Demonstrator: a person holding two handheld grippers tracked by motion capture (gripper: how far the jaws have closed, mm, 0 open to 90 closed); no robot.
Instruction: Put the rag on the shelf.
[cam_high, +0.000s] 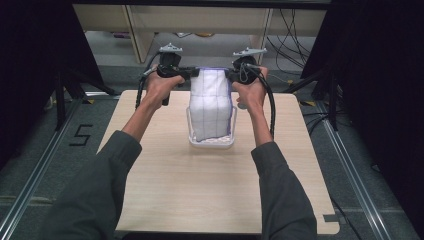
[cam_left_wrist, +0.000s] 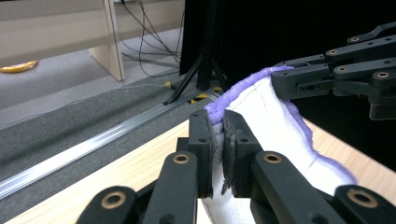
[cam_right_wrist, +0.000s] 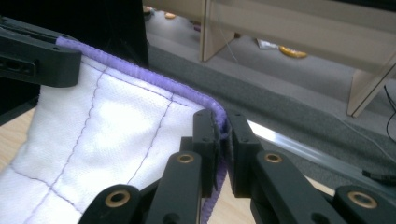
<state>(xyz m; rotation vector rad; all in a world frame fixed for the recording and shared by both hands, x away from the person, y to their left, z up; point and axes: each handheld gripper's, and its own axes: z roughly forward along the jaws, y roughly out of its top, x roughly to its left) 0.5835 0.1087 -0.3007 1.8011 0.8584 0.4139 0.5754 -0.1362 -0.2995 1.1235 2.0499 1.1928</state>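
Left gripper (cam_high: 191, 73) and right gripper (cam_high: 231, 75) each pinching a top corner of the cloth (cam_high: 212, 102). Hanging into a clear tray (cam_high: 193, 141) mid-table (cam_high: 165, 190); shelf legs (cam_high: 137, 30) and cables (cam_high: 292, 27) beyond the far edge.

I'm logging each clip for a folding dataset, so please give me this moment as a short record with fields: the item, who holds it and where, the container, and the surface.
item: white cloth with purple edging and stitched grid
left gripper: shut on the cloth's top corner
right gripper: shut on the other top corner
cloth state: hanging stretched between both grippers, lower end inside the clear container
container: on the wooden table, toward its far half
background: grey floor, wooden shelf legs, cables
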